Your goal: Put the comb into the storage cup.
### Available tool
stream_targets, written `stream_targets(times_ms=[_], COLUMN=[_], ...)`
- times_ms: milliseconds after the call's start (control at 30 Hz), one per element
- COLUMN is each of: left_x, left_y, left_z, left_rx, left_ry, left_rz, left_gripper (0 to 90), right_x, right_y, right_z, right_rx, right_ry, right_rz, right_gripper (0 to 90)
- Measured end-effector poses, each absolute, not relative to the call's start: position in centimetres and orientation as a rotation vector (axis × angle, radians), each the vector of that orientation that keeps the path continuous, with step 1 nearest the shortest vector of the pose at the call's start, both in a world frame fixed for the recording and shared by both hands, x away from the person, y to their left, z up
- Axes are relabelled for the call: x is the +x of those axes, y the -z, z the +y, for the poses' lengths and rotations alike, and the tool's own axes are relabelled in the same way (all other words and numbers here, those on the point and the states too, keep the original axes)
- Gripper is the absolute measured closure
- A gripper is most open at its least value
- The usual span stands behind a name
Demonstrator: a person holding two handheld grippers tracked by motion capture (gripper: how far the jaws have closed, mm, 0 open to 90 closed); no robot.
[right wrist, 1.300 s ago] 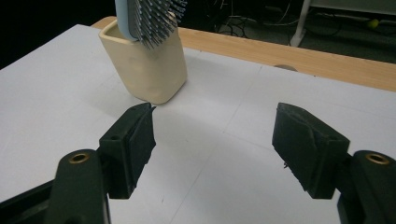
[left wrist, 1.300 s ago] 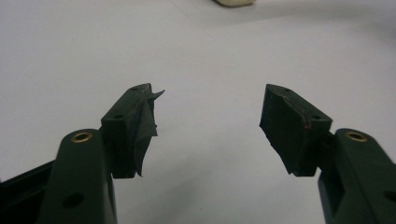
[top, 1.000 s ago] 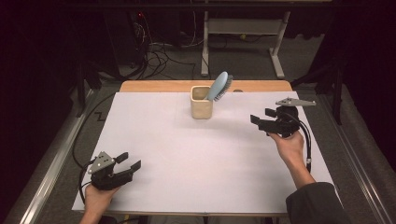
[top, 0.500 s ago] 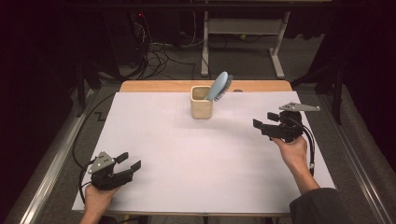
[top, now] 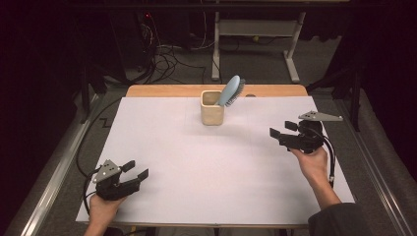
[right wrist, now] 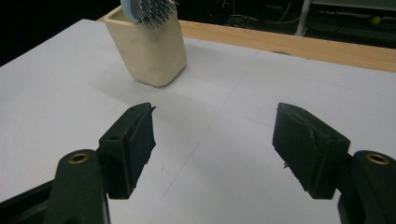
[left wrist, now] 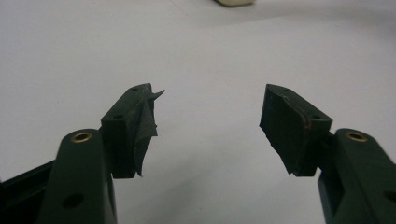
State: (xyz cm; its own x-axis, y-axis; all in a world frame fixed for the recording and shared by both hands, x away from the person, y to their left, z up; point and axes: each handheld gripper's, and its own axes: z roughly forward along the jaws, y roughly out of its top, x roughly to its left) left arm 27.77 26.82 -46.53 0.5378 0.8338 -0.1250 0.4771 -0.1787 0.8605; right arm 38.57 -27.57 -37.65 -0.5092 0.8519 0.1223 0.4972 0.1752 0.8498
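A cream square cup (top: 212,110) (right wrist: 148,47) stands at the far middle of the white table (top: 196,152). A light blue hairbrush (top: 229,91) (right wrist: 147,8) leans out of it, bristles to the right. My right gripper (top: 280,132) (right wrist: 212,140) hovers over the right side of the table, open, nothing between its jaws, pointing left toward the cup. Near the front left corner, my left gripper (top: 135,169) (left wrist: 209,123) rests open and holds nothing. The cup's base (left wrist: 235,2) peeks in at the top of the left gripper view.
A wooden strip (top: 177,91) runs along the table's far edge. Behind it are cables (top: 167,54) on the floor and a white metal frame (top: 255,34). Metal rails (top: 54,172) flank both table sides.
My right gripper has drifted back toward the person and slightly right, away from the cup. The left gripper, cup and hairbrush have not moved.
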Motion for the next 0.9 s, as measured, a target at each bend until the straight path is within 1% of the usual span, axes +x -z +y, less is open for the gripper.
stream_targets(times_ms=[900], left_x=[27.8], left_y=[46.6], left_z=[26.8], left_rx=[1.826], left_ry=[-0.466], left_rz=[1.087], left_gripper=[35.7], right_x=[36.6], right_y=[38.3], right_z=[-28.7], right_rx=[1.258], right_ry=[-1.272], right_rz=[2.077], right_gripper=[29.1])
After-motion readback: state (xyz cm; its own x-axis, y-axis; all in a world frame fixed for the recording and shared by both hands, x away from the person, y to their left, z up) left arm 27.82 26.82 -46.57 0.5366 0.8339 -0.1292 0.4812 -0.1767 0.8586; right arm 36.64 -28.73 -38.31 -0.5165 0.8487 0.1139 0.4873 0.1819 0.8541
